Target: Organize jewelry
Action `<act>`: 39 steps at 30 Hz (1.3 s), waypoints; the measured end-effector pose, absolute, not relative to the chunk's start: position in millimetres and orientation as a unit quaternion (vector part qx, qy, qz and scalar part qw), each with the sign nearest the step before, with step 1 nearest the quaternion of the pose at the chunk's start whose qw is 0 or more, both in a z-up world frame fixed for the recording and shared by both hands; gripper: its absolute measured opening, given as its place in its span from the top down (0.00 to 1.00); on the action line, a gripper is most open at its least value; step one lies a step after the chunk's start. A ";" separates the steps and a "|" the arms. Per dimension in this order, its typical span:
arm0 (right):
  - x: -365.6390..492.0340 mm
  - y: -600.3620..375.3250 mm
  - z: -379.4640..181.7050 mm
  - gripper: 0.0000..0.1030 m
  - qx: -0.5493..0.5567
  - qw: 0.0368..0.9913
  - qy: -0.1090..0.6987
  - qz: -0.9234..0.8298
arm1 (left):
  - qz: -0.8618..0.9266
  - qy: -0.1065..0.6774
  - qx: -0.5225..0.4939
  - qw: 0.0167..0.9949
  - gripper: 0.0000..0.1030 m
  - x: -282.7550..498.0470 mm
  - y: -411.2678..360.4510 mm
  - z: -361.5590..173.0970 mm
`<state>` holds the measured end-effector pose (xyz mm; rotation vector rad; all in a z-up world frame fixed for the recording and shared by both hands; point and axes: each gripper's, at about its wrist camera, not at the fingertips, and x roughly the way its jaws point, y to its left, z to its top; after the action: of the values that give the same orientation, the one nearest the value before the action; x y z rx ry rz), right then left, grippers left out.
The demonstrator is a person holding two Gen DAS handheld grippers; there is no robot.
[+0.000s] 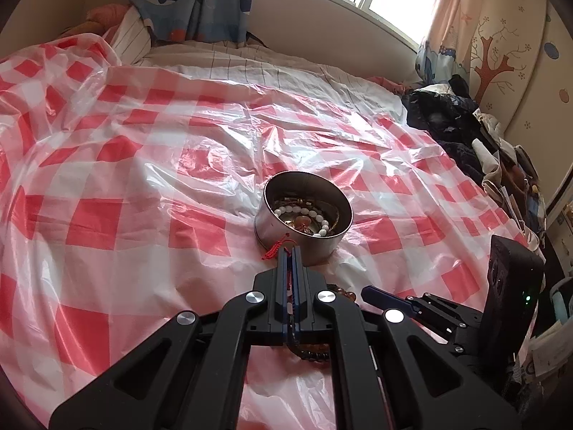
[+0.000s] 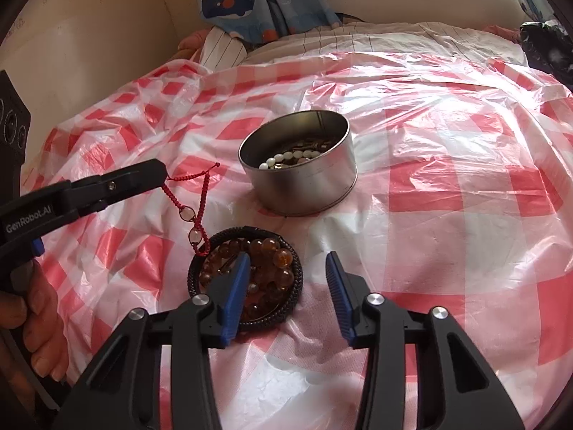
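Note:
A round metal tin (image 1: pixel 304 240) (image 2: pixel 304 186) sits on the red-checked plastic sheet and holds a white bead bracelet (image 1: pixel 315 215) (image 2: pixel 286 157) and other jewelry. My left gripper (image 1: pixel 290 251) (image 2: pixel 163 173) is shut on a red cord bracelet (image 2: pixel 195 200) with clear beads. The bracelet hangs in the air left of the tin; its tassel (image 1: pixel 275 249) shows in the left wrist view. On the sheet lies a black braided bracelet (image 2: pixel 290 294) around amber bead bracelets (image 2: pixel 272 254). My right gripper (image 2: pixel 286 261) is open just above that pile.
The checked plastic sheet (image 1: pixel 143 179) (image 2: pixel 447 179) covers a bed. Dark clothes and clutter (image 1: pixel 465 125) lie along the bed's right edge. Whale-print curtains (image 2: pixel 258 0) and a window are at the far side.

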<state>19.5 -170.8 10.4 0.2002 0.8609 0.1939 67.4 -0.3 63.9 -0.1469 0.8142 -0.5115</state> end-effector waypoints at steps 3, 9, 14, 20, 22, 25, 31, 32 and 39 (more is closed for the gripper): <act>23.1 -168.4 7.5 0.78 0.089 0.897 0.423 0.092 | -0.245 0.392 -0.071 0.884 0.98 67.2 -0.8 63.9; 15.7 -168.2 16.8 0.88 0.083 0.907 0.401 0.099 | -0.242 0.396 -0.072 0.883 0.98 67.5 -2.3 61.7; 0.2 -184.0 37.5 0.88 0.149 0.914 0.348 0.147 | -0.241 0.395 -0.075 0.883 0.98 68.4 0.1 61.3; -19.9 -215.1 67.8 0.88 0.214 0.924 0.268 0.170 | -0.243 0.393 -0.084 0.883 0.98 69.1 3.6 62.5; -18.9 -226.3 67.8 0.88 0.227 0.922 0.273 0.156 | -0.243 0.393 -0.085 0.883 0.98 69.1 4.7 62.4; -15.0 -237.8 56.9 0.88 0.252 0.911 0.295 0.139 | -0.246 0.395 -0.090 0.881 0.98 69.3 5.9 63.1; -13.4 -233.4 55.5 0.88 0.221 0.916 0.317 0.112 | -0.244 0.396 -0.090 0.881 0.98 69.3 6.6 63.4; -11.4 -233.3 51.4 0.88 0.205 0.916 0.333 0.086 | -0.242 0.399 -0.090 0.880 0.98 69.5 6.8 62.8; -4.6 -234.2 30.1 0.55 0.164 0.910 0.381 0.019 | -0.206 0.437 -0.097 0.870 0.98 77.7 15.9 43.2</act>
<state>-4.6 -234.2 30.1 0.3378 0.7850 0.0402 77.7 15.9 43.2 -0.2037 0.9131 -0.4304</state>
